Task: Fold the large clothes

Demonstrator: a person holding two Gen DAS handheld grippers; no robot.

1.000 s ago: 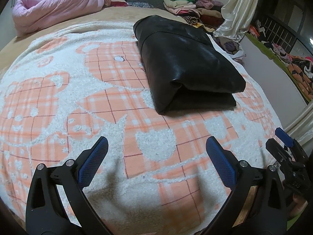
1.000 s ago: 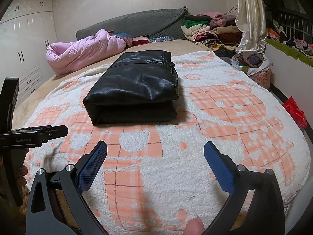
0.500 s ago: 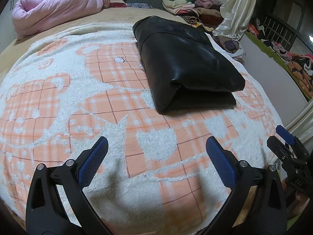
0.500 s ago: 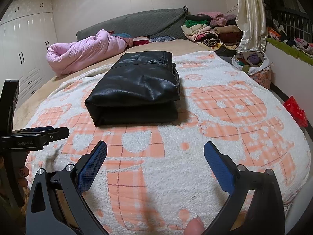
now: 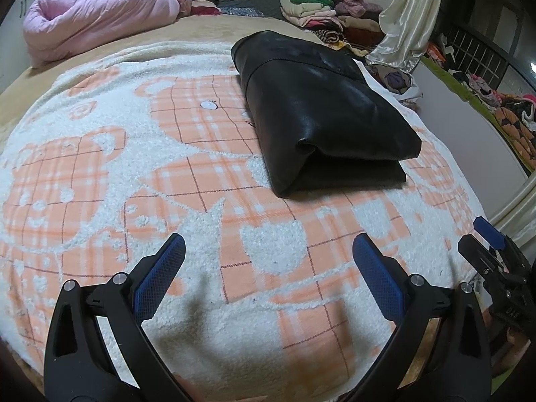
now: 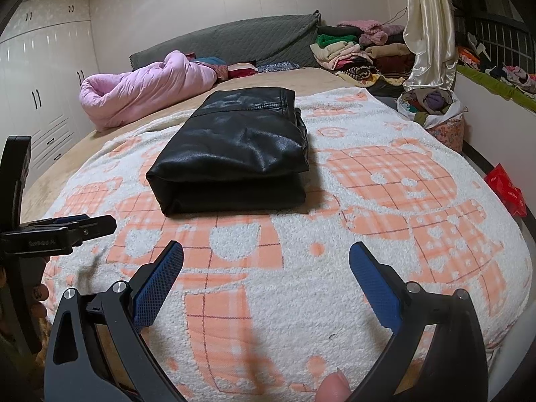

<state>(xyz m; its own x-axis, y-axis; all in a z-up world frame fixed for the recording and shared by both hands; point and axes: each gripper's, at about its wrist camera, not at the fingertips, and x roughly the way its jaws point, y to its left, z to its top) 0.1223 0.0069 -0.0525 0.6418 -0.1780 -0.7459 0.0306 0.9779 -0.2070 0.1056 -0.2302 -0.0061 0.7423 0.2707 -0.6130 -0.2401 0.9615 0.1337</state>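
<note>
- Jacket (image 5: 321,114) (image 6: 234,147), black and leather-like, is seen folded into a thick rectangular bundle on the blanket (image 5: 100,154) (image 6: 385,201), with the folded edge turned toward the near side.
- In the left wrist view the bundle is placed right of centre and beyond the fingers; in the right wrist view it is placed left of centre, also beyond the fingers.
- No part of the jacket is touched by either tool.
- Left gripper (image 5: 268,254) is held spread wide above the near part of the blanket, with nothing between its blue pads (image 5: 160,274).
- Right gripper (image 6: 266,261) is likewise held spread wide over the near blanket, empty, with blue pads (image 6: 375,284) facing inward.
- The left gripper is also seen at the left edge of the right wrist view (image 6: 67,231), and the right gripper at the right edge of the left wrist view (image 5: 492,251); the two are kept well apart.
- A fingertip (image 6: 333,387) is visible at the bottom edge of the right wrist view.
- The blanket is white and fleecy with an orange checked bear pattern, and is spread over a bed.
- A pink quilt (image 5: 97,16) (image 6: 147,87) is bunched at the far left.
- Stacked clothes (image 5: 318,10) (image 6: 355,50) are piled at the far right, beside a pale curtain (image 5: 408,23) (image 6: 428,26).
- White cupboards (image 6: 40,93) are seen along the left wall.
</note>
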